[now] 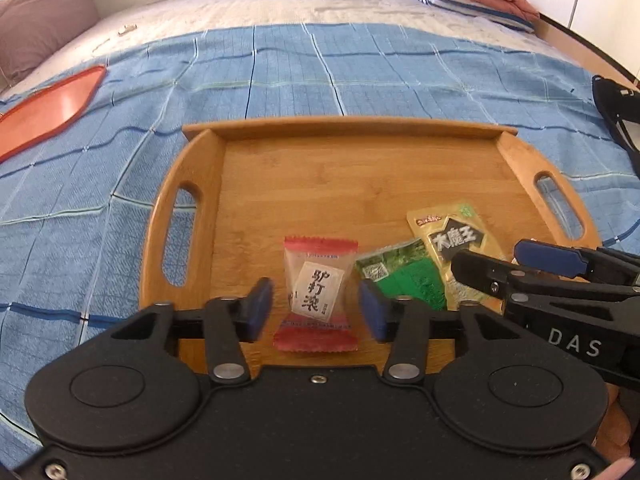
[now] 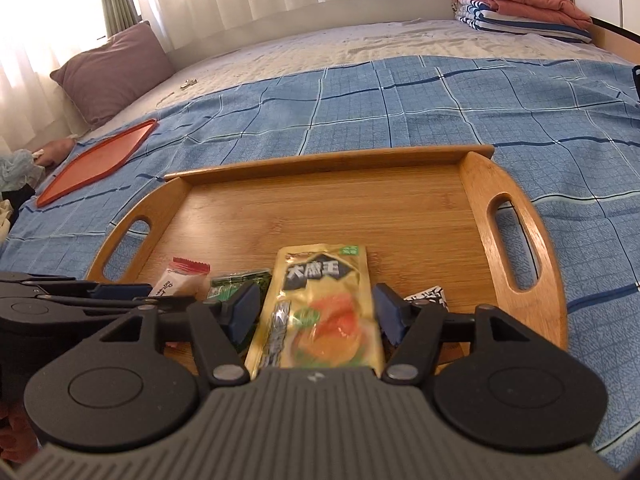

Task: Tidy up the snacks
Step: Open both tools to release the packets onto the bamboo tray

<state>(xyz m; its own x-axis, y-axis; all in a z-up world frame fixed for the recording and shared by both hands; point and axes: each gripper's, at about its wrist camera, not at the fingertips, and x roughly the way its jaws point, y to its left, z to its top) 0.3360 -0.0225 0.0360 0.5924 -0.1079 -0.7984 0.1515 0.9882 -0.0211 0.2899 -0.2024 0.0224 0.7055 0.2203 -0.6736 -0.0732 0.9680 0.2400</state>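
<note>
Left gripper (image 1: 316,308) | jaws apart around candy (image 1: 316,292) | tray (image 1: 360,168)

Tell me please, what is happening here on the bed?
A person is sorting snacks on a wooden tray with two claws. The left claw is open around a red candy. The right claw is open around a yellow packet. A green packet lies between them.

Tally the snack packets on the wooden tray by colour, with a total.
Red-and-clear candy packet: 1
Green packet: 1
Yellow packet: 1
Black-and-white packet, mostly hidden by the right gripper's fingers: 1
Total on the wooden tray: 4
</note>
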